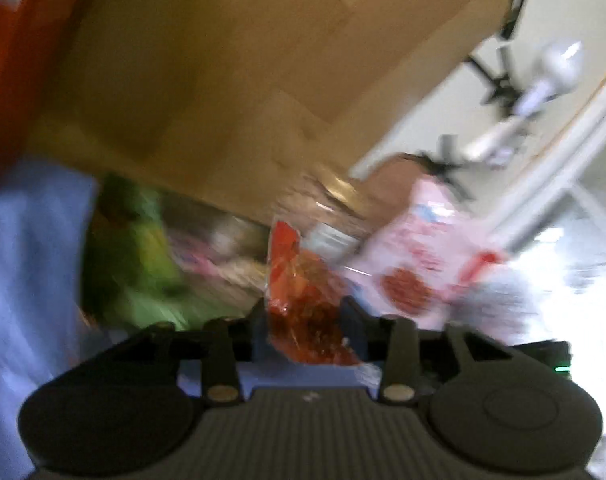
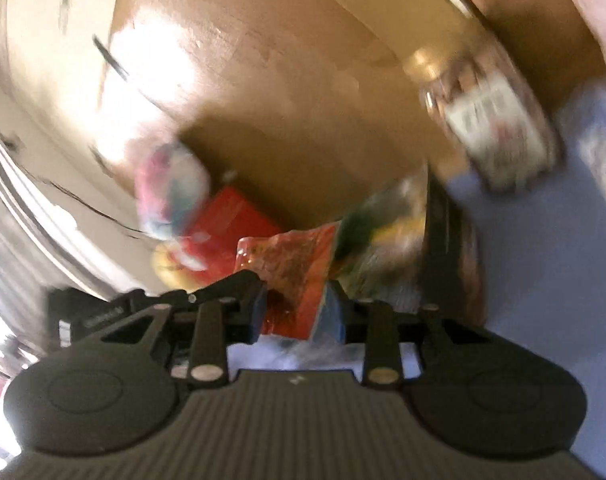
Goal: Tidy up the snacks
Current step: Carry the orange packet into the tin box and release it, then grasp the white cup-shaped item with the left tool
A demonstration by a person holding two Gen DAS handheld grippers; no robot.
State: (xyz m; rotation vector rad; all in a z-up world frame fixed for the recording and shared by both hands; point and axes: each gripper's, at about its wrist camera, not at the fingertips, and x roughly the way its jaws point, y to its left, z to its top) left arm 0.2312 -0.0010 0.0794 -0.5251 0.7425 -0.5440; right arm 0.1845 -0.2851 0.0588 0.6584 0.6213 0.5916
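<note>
Both views are motion-blurred. My left gripper (image 1: 305, 316) is shut on an orange-red snack packet (image 1: 303, 288), held up between its fingers. My right gripper (image 2: 297, 308) is shut on an orange-red snack packet (image 2: 291, 276) too; I cannot tell whether it is the same packet. Behind the left gripper lie a green snack bag (image 1: 139, 256) and a pink-and-white snack bag (image 1: 419, 260). Past the right gripper are a green bag (image 2: 379, 240), a red packet (image 2: 231, 216), a pink-blue packet (image 2: 171, 192) and a clear jar with a gold lid (image 2: 483, 120).
A wooden floor (image 1: 243, 80) fills the background of both views (image 2: 303, 100). A blue cloth (image 1: 27, 260) lies at the left and also shows in the right wrist view (image 2: 543, 260). An orange box (image 1: 19, 60) stands at far left. A black stand with white parts (image 1: 515, 92) is at the right.
</note>
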